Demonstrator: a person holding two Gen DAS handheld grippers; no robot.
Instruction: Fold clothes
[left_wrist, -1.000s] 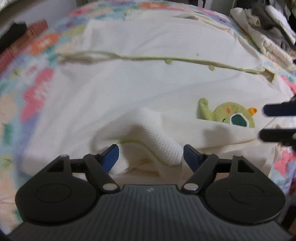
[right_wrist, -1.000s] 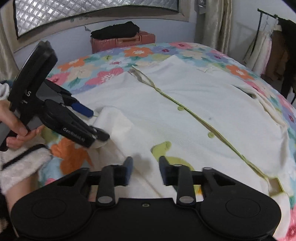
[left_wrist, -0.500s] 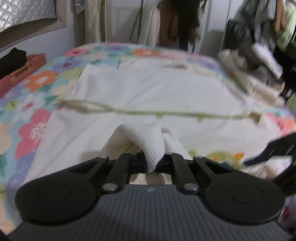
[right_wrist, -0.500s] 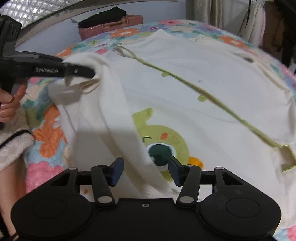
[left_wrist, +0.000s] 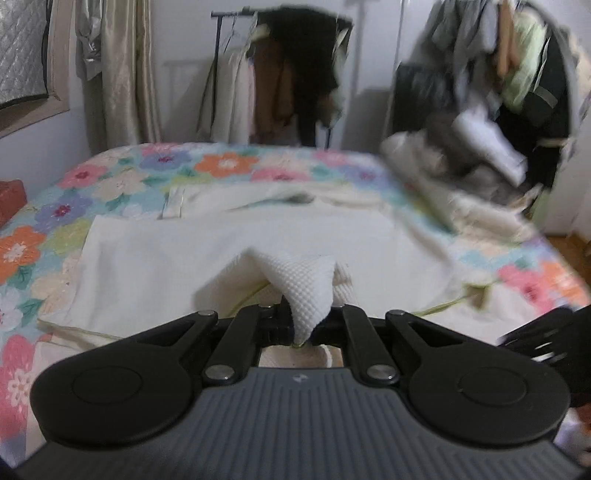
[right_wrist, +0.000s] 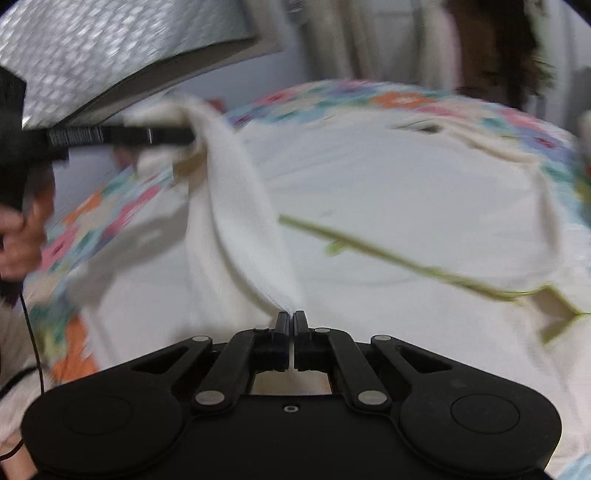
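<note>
One cream waffle-knit garment with green trim (left_wrist: 236, 251) is spread on the floral-quilted bed (left_wrist: 55, 221) | two grippers: left gripper (left_wrist: 306, 325) is clamped on a raised fold, right gripper (right_wrist: 293, 321) is pinched on another fold | heaped clothes pile (left_wrist: 443, 173) is seen at the far right edge | clothes rack (left_wrist: 288, 74) is seen behind.

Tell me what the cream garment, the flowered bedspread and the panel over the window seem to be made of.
Cream garment: soft waffle-knit fabric, probably cotton; a grid of small bumps shows, matte, with green piping.
Flowered bedspread: printed woven cloth, matte; blur hides the weave.
Window panel: quilted reflective foil, shiny silver with diamond stitching.
</note>
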